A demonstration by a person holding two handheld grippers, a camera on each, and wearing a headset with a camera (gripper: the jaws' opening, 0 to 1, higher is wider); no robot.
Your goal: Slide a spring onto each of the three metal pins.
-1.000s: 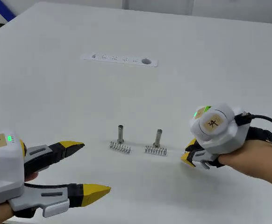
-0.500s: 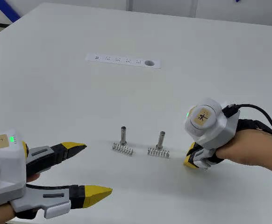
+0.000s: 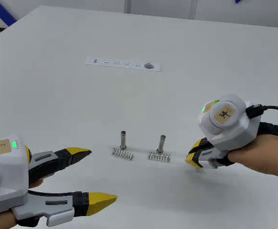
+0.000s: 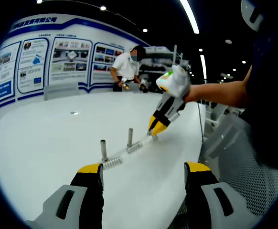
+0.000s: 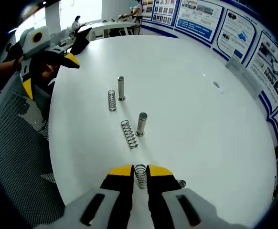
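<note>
Your table (image 3: pixel 58 105) reads white, matt and smooth. Left pin (image 3: pixel 123 139) and right pin (image 3: pixel 161 142): grey metal, dull satin sheen. The two loose springs (image 3: pixel 122 152) are thin bright wire, shiny. The pinched spring (image 5: pixel 140 177) in your right gripper (image 5: pixel 140 169) is the same wire. Your left gripper (image 3: pixel 102 174) and the right one have matt white and grey plastic bodies, with slightly glossy yellow-and-black jaw ends. Socket strip (image 3: pixel 123 62): white plastic. Cable (image 3: pixel 272 110): black, rubbery-looking.

A lab-like demo hall: far ahead of the left gripper (image 4: pixel 143 168), posters (image 4: pixel 58 57) hang in rows, a person (image 4: pixel 126 67) stands, strip lights (image 4: pixel 189 16) run overhead.
</note>
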